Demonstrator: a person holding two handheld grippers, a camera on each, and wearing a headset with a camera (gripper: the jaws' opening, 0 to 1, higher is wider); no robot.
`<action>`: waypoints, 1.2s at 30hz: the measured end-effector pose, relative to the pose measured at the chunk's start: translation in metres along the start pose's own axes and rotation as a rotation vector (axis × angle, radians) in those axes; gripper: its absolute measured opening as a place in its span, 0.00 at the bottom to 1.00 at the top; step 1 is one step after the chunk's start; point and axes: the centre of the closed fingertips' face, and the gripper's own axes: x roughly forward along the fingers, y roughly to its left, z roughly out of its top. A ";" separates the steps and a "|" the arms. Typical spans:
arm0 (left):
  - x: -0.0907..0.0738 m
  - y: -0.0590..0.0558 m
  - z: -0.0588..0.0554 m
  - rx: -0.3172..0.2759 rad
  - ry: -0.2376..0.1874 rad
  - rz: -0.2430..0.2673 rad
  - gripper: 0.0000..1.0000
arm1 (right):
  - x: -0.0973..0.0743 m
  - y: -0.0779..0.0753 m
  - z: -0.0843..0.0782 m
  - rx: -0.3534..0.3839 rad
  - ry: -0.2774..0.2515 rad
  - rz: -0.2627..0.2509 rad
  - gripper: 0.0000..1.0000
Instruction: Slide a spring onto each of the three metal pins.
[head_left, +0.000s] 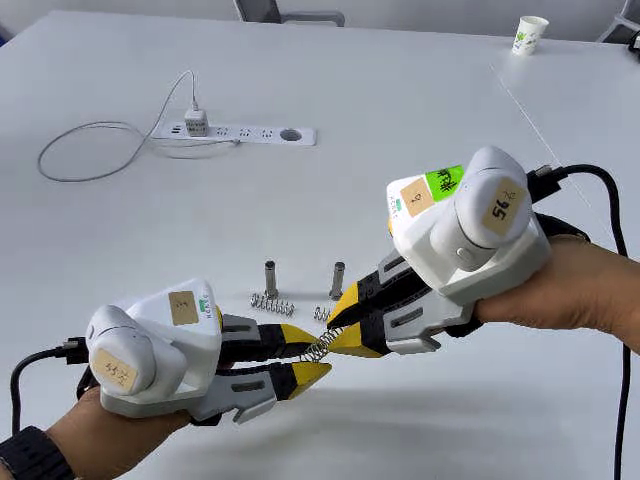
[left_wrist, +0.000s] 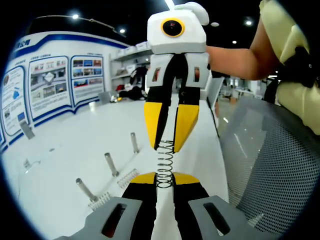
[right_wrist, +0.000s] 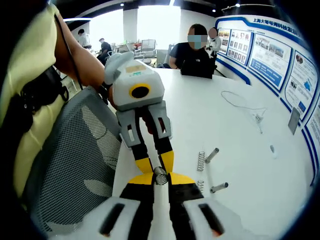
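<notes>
Gripping, left gripper (head_left: 312, 355): pinching the near end of the spring (head_left: 321, 345), jaws almost together across its coils, hovering above the table (head_left: 450, 430).
Spring: hanging in the air between the two pairs of yellow tips, touching nothing else.
Right gripper (head_left: 338, 333): clamping the far end of that same spring, jaws nearly meeting around it.
Handling: likely weighing next to nothing, bending and squashing easily, and probably slipping or shooting out under a hard squeeze. Calling for a light pinch across the side coils near one end, leaving the bore and the leading end free for a pin.
Loose springs (head_left: 272, 303): lying flat on the table just beyond the grippers, close to the pin bases.
Pins (left_wrist: 111, 164): standing upright in a row of three in the left gripper view, apparently all bare — nothing threaded yet, judging from here.
Power strip (head_left: 240, 132): lying well beyond the pins, white cable looping off to the left.
Paper cup (head_left: 530, 35): standing at the far edge of the table.
</notes>
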 end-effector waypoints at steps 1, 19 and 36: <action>0.000 0.000 0.000 0.001 0.001 -0.001 0.12 | 0.001 0.000 0.001 -0.003 0.002 0.001 0.11; 0.000 0.000 0.004 -0.020 -0.020 -0.001 0.18 | 0.000 0.000 -0.002 -0.013 0.024 -0.014 0.11; -0.025 0.019 -0.005 -0.082 -0.032 0.090 0.32 | -0.039 -0.032 -0.030 0.049 0.078 -0.109 0.11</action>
